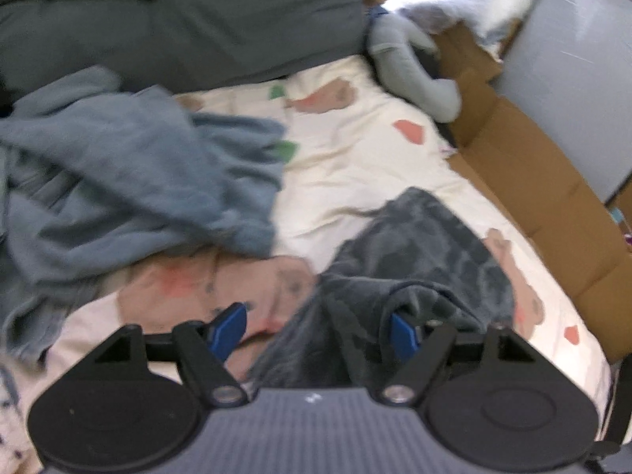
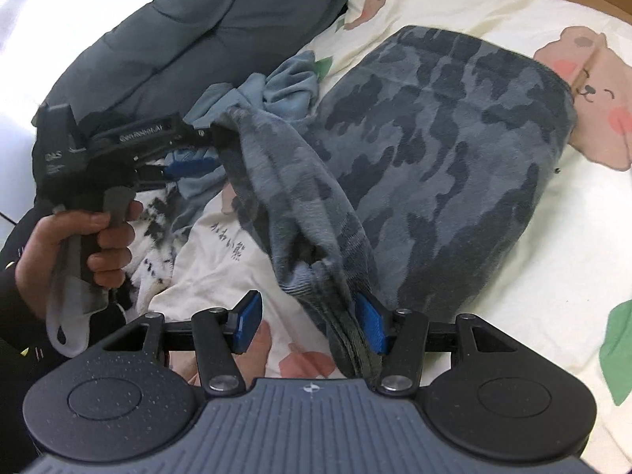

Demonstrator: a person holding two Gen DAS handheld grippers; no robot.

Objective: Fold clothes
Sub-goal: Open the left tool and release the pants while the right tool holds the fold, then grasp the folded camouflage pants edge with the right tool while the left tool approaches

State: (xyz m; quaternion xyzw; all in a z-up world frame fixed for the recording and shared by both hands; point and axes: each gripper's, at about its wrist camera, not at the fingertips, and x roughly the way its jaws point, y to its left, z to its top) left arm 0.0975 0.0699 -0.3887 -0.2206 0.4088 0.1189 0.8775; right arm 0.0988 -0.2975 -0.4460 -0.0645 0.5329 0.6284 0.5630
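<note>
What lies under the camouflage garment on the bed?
The camouflage garment lies on a cream bedsheet printed with bears. One bear shows beside its edge. Any print directly beneath the cloth is covered, so it cannot be seen.

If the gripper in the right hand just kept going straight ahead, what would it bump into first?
Most likely the blue-grey camouflage-patterned garment, whose bunched edge already hangs against one blue pad of the right gripper. Its main body lies directly ahead on the cream bear-print bedsheet; depth is hard to judge.

White lettering "DAS" stands on the black handheld left gripper (image 2: 189,158) at mid-left of the right-wrist frame; other markings illegible.
</note>
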